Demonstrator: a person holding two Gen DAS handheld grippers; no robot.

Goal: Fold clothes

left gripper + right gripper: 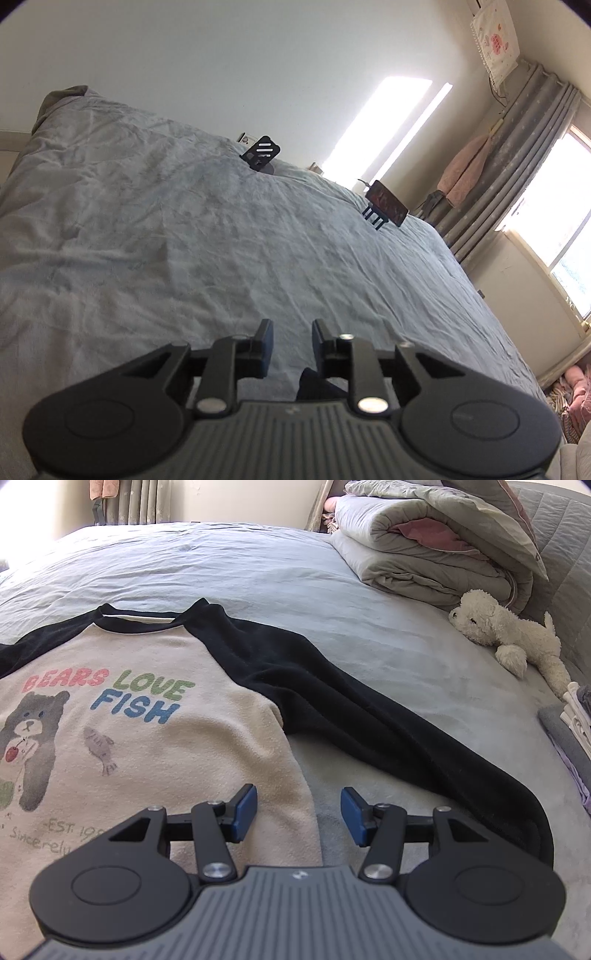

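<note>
Beside the raglan sweatshirt's [147, 738] side seam, the empty right gripper [299, 812] gapes wide; pinch the hem fully. Left gripper [291, 343] is part-open, gripping nothing visible.

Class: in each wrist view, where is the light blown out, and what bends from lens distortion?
Left wrist view: the window and wall sun patch are overexposed; the curtain curves. Right wrist view: glare at the top-left corner; the bed bulges.
</note>
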